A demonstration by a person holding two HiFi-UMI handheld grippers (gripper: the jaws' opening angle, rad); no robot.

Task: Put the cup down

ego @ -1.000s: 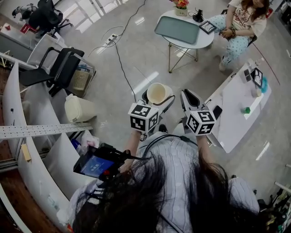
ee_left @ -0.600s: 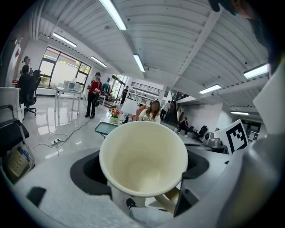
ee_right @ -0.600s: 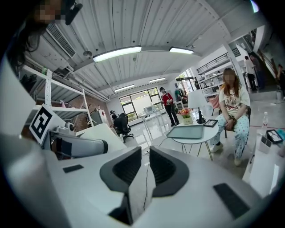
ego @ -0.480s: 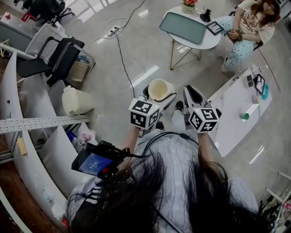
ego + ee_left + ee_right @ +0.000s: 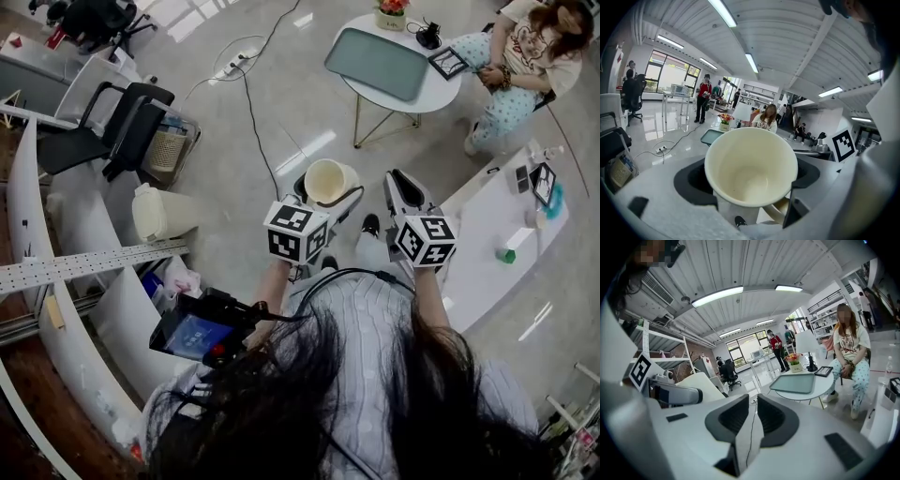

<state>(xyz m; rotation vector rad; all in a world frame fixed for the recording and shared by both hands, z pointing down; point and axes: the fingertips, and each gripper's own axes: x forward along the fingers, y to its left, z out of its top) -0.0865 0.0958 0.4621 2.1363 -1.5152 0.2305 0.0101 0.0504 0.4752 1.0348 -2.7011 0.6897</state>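
Cup [image 5: 329, 181] sits in the left gripper [image 5: 325, 199], held out in front of the person's chest at about waist height, over bare floor [image 5: 281, 131] and not above any surface. Both forearms reach forward side by side, the marker cubes close to the body and the fingers pointing away from it. In the left gripper view the cup [image 5: 751, 168] is cream and empty, with its mouth facing the camera. The left gripper [image 5: 748, 180] has its fingers [image 5: 690, 183] spread wide around the cup and pressing on its two sides. The handle [image 5: 780, 212] sits low by the right-hand finger.

The right gripper [image 5: 401, 184] is held level beside the left one, near it but apart from it. In its own view the right gripper [image 5: 751, 412] has its fingers [image 5: 733, 416] drawn close, with only a thin slit between them. Nothing is in that slit, and floor and a cable show through it.

Ahead, open floor runs from the cup to a round surface [image 5: 427, 82] carrying a tray [image 5: 375, 64], where a seated person [image 5: 525, 56] is on the far side. A cable [image 5: 248, 103] crosses the floor to the left of that path. A long white surface [image 5: 487, 234] has its edge just right of the right gripper. To the left, well apart, stand a white bin [image 5: 159, 211] and a chair [image 5: 112, 131].
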